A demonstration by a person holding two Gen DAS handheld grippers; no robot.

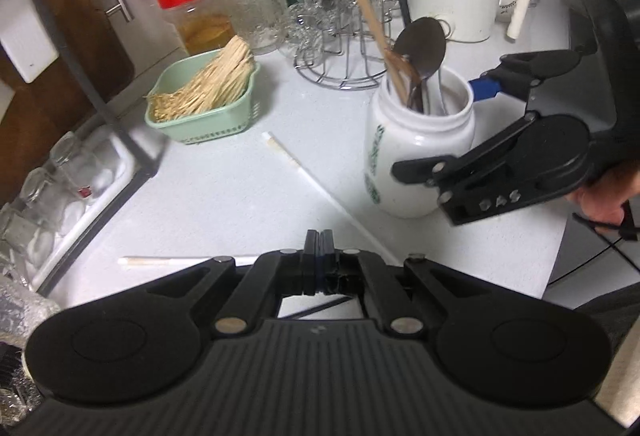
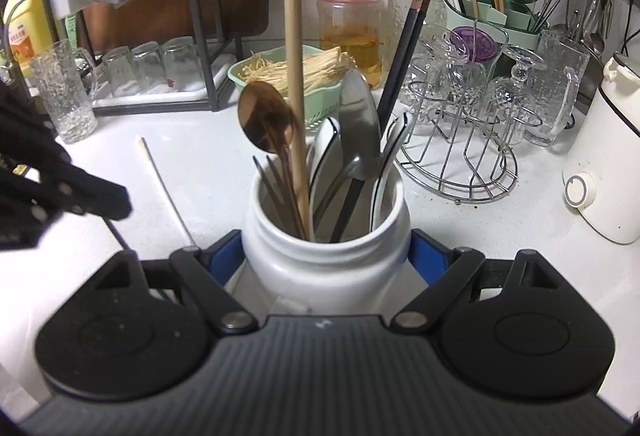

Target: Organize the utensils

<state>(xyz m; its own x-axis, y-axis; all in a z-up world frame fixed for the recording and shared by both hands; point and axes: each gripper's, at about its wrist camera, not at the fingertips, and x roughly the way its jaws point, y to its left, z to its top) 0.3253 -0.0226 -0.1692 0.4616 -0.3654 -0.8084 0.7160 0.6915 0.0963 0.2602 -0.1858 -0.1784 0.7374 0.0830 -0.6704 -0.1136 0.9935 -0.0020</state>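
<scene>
Counter left of the jar still has chopsticks loose; my right gripper clamps the jar, left gripper shut on a chopstick.

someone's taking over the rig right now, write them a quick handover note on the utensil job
Left gripper: shut, with nothing visible between its fingers, above the counter.
Right gripper: clamped on the white jar, which stands upright on the counter.
Done: in the jar are a wooden stick, spoons and black chopsticks.
Left: two white chopsticks lie loose on the counter, one diagonal left of the jar, one just ahead of the left gripper. Pick each up and drop it in the jar while the right holds it.
</scene>
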